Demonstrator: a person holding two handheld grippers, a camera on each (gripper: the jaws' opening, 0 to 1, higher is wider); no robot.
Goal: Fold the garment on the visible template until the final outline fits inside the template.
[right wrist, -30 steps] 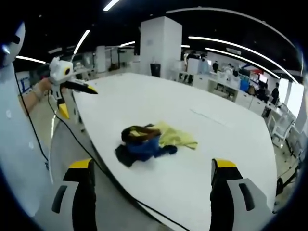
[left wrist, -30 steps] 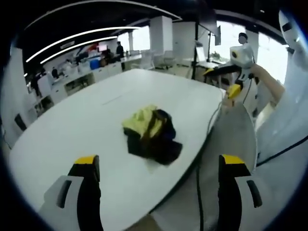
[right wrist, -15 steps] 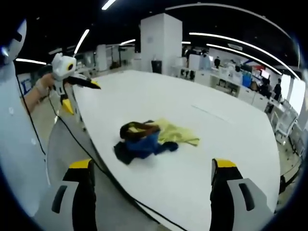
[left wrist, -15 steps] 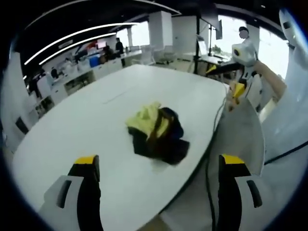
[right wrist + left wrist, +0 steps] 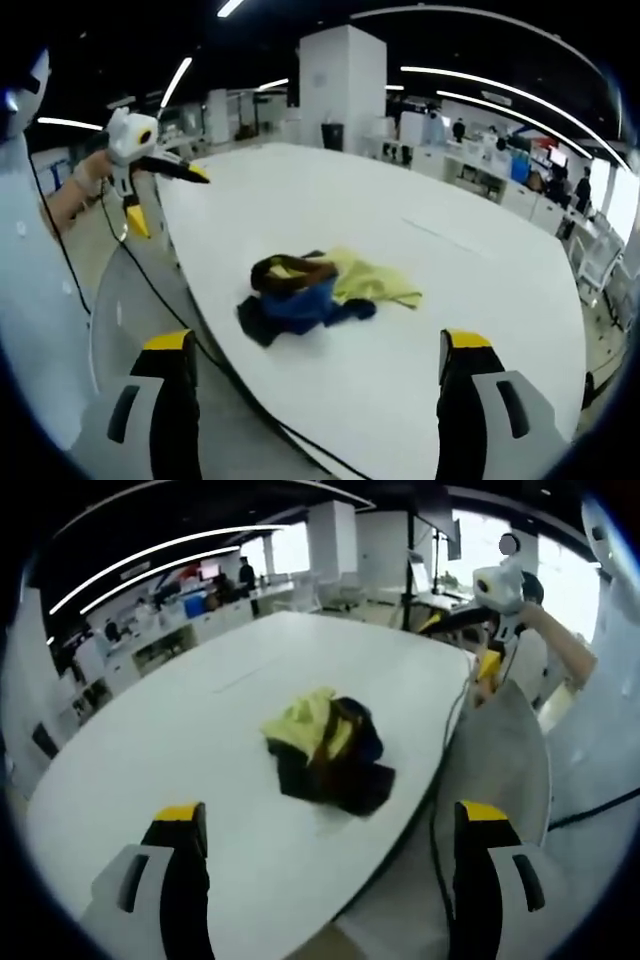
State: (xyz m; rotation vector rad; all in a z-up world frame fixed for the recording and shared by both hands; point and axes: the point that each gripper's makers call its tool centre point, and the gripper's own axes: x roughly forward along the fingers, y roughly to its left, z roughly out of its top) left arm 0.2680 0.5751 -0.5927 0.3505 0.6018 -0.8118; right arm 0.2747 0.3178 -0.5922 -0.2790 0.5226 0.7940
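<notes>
Garment (image 5: 325,750) crumpled, folds indistinct

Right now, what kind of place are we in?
Probably an open-plan office: a big white table holding the crumpled garment, strip ceiling lights, and desks with people along the far side.

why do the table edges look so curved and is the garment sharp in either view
Left gripper view: fisheye distortion bows the white table; the crumpled garment is soft, its folds smeared. Right gripper view: same bending, the garment slightly blurred, ceiling light strips glaring bright against a dark ceiling.
</notes>
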